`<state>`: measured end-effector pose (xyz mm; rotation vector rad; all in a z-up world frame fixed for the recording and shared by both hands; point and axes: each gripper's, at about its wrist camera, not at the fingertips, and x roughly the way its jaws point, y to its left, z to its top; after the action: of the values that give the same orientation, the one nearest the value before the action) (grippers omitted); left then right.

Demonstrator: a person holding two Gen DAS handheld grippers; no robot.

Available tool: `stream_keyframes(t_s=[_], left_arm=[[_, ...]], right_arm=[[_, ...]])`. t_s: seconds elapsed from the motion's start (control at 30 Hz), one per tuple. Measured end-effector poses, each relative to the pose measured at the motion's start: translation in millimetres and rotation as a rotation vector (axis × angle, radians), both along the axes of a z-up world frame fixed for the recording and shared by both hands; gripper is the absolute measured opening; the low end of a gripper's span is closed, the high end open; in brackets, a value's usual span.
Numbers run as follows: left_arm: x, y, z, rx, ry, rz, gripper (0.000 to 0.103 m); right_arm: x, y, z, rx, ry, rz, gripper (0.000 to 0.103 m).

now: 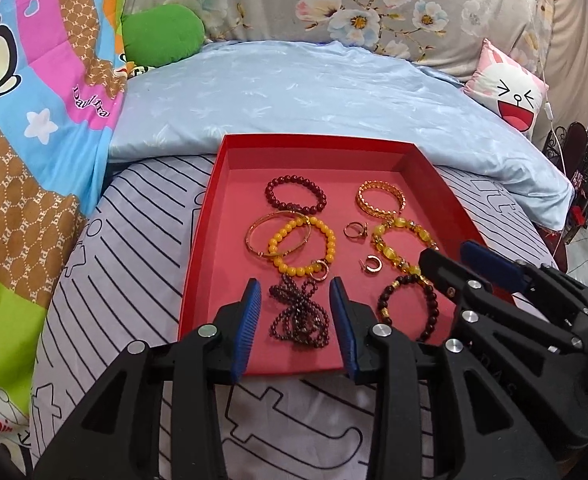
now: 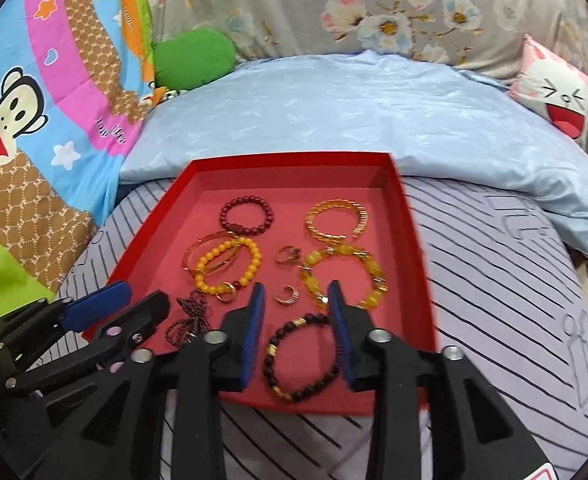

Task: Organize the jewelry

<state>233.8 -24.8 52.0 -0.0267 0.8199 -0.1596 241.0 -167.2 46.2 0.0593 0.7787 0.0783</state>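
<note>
1. Left gripper (image 1: 295, 322) spread wide, empty, poised over the near end of the red tray (image 1: 214, 216).
2. Between its blue pads (image 1: 250, 328), just beyond the tips: a tangled dark bead strand (image 1: 299, 316).
3. Ahead of that: yellow bead bracelet (image 1: 301, 246) overlapping a thin gold bangle (image 1: 272, 236); farther on, dark red bead bracelet (image 1: 295, 194).
4. Right gripper (image 2: 295, 336) likewise spread, gripping nothing.
5. Between its fingers, a black and gold bead bracelet (image 2: 303, 360); just ahead, a small gold hoop (image 2: 288, 294) and an amber bracelet (image 2: 343, 274).
</note>
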Motion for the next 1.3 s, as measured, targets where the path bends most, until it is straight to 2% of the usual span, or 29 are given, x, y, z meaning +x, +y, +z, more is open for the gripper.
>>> stream_keyframes(t_s=[0.07, 0.13, 0.23, 0.43, 0.53, 0.73, 1.3], left_arm=[[-7.4, 1.5, 2.6, -0.002, -0.002, 0.017, 0.046], [-15.8, 4.2, 5.7, -0.01, -0.006, 0.042, 0.06], [-25.8, 7.3, 8.3, -0.03, -0.007, 0.053, 0.071], [-48.0, 2.0, 15.6, 0.003, -0.035, 0.046, 0.077], [-54.7, 2.9, 16.5, -0.002, -0.04, 0.058, 0.085], [-62.9, 5.1, 15.2, 0.017, -0.032, 0.072, 0.091], [-71.1, 19.7, 9.6, 0.018, -0.009, 0.142, 0.091]], right_arm=[[-9.4, -7.8, 5.1, -0.008, -0.015, -0.039, 0.052], [-18.4, -16.1, 8.8, -0.004, -0.023, -0.071, 0.061], [-31.4, -26.7, 13.6, 0.002, -0.031, -0.107, 0.071], [-49.6, -32.8, 17.1, -0.024, -0.028, -0.123, 0.077], [-55.4, -36.9, 15.3, -0.018, -0.015, -0.139, 0.081], [-61.7, -37.8, 11.2, -0.007, 0.006, -0.125, 0.083], [-74.6, -24.1, 12.4, -0.042, -0.001, -0.101, 0.084]])
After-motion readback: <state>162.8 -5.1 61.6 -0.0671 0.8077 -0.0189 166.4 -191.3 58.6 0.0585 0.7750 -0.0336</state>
